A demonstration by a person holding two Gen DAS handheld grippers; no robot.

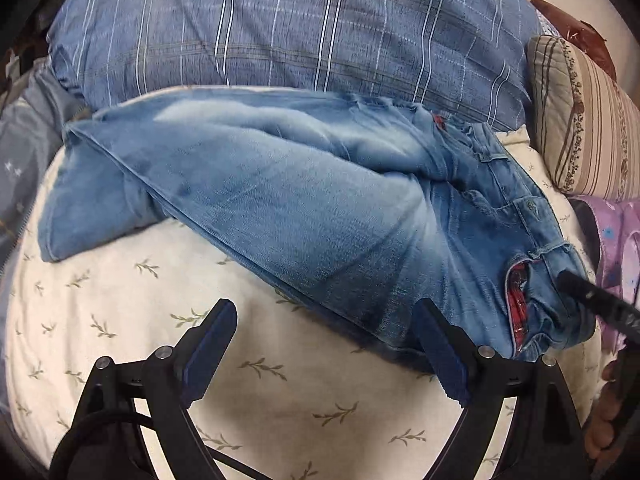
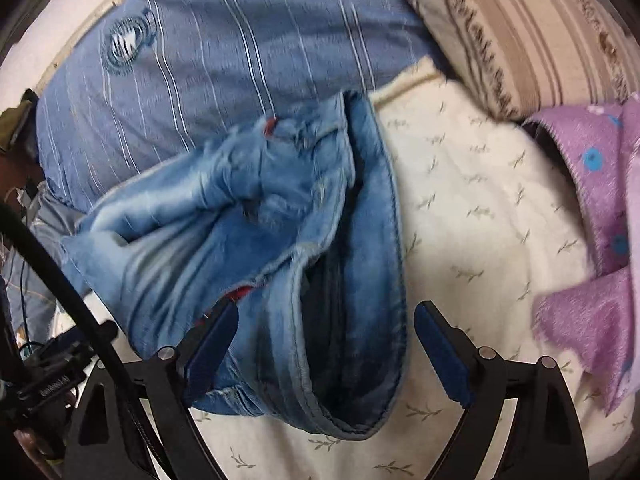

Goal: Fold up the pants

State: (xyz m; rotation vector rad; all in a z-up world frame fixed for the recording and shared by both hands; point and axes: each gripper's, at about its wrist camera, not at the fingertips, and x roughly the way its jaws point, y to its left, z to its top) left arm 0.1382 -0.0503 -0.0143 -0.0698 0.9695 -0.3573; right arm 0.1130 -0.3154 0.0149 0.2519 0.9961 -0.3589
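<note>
Now | jeans on cream leaf-print blanket (bed) | both tongs agape; empty

Faded blue jeans w/ red plaid lining; cream sheet, leaf sprigs; blue striped pillow; purple blanket.

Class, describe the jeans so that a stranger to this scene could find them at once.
Start at the cream bedspread printed with small leaf sprigs. Across it, in front of the big blue striped pillow, lie the jeans. Only they are faded light-blue denim, with red checked lining at the waistband.
</note>
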